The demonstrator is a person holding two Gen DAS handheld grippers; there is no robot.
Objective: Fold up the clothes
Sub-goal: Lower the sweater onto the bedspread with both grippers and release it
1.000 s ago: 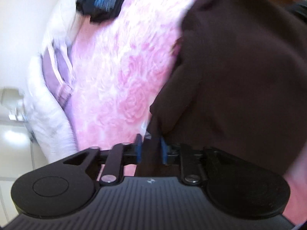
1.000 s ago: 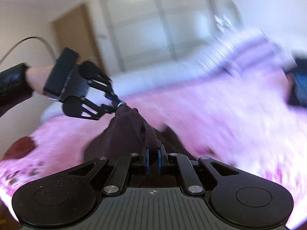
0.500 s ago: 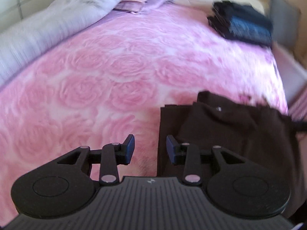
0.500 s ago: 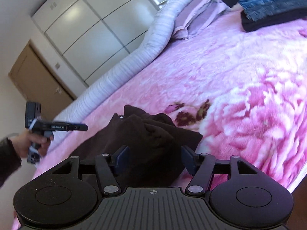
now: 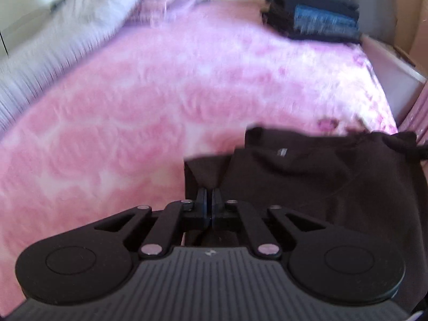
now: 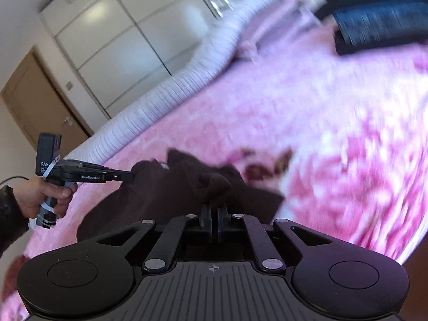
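Dark brown soft knit garment (image 5: 315,176), limp and light, is pinched at near edges by left gripper (image 5: 209,196) and right gripper (image 6: 214,210), both clamped shut on folds.

"GenRobot.AI" along the left gripper (image 6: 125,176), "DAS" on its camera block (image 6: 48,155).

Close wrist views, shared dark garment (image 5: 307,176)

dark brown garment (image 5: 321,176), pink rose-patterned bedspread (image 5: 133,107)
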